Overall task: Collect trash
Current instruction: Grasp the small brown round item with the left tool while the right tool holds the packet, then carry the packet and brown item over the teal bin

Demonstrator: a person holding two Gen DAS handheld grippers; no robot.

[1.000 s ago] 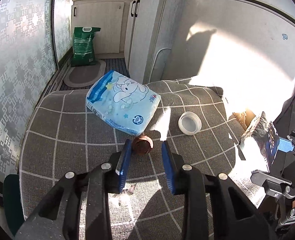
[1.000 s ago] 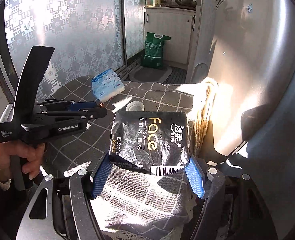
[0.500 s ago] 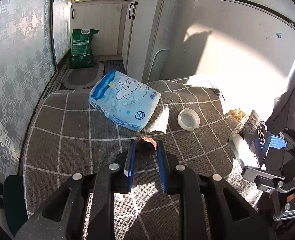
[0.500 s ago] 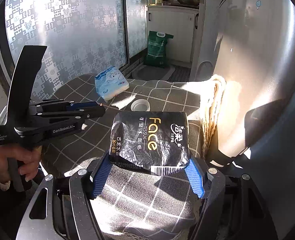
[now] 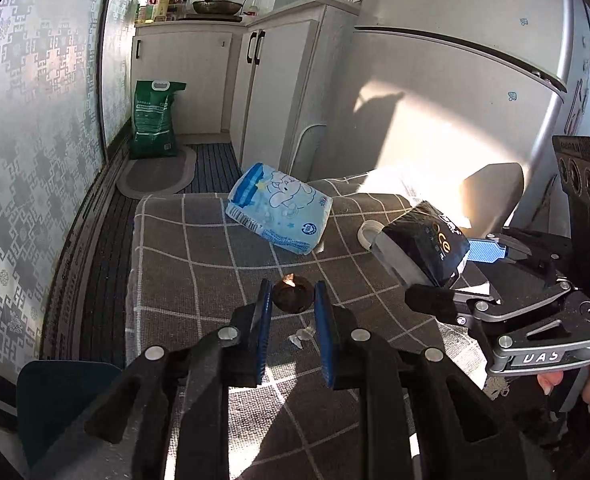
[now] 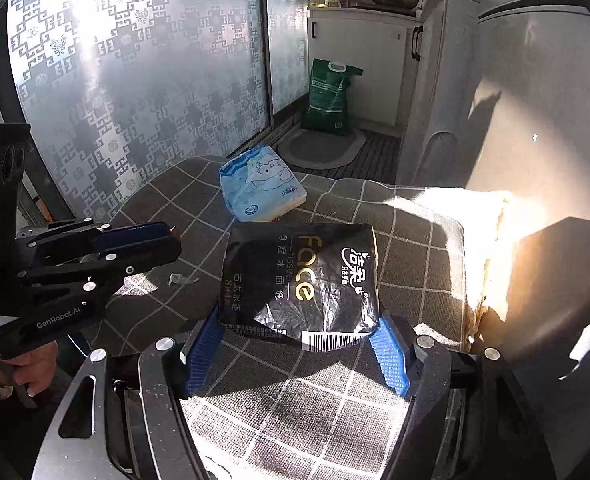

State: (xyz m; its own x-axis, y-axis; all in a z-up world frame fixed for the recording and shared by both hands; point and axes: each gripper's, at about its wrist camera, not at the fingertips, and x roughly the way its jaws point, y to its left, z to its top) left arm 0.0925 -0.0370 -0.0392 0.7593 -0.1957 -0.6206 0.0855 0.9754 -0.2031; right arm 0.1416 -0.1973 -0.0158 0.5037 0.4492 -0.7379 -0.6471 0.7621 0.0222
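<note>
My left gripper [image 5: 293,300] is shut on a small brown round piece of trash [image 5: 293,298] and holds it above the checked tablecloth [image 5: 199,264]. My right gripper [image 6: 299,332] is shut on a black tissue pack [image 6: 301,280] and holds it above the table; the pack also shows in the left wrist view [image 5: 427,244]. A small clear scrap [image 5: 303,335] lies on the cloth under the left gripper and shows in the right wrist view [image 6: 182,279]. The left gripper shows at the left of the right wrist view [image 6: 167,236].
A blue tissue pack [image 5: 281,208] lies at the table's far side, with a white lid [image 5: 369,231] partly hidden behind the black pack. A grey fridge [image 5: 455,120] stands right of the table. A green bag [image 5: 153,120], a mat and cabinets are beyond.
My left gripper closed on the brown piece and lifted it off the cloth. My right gripper with the black pack moved up and towards the table's middle.
</note>
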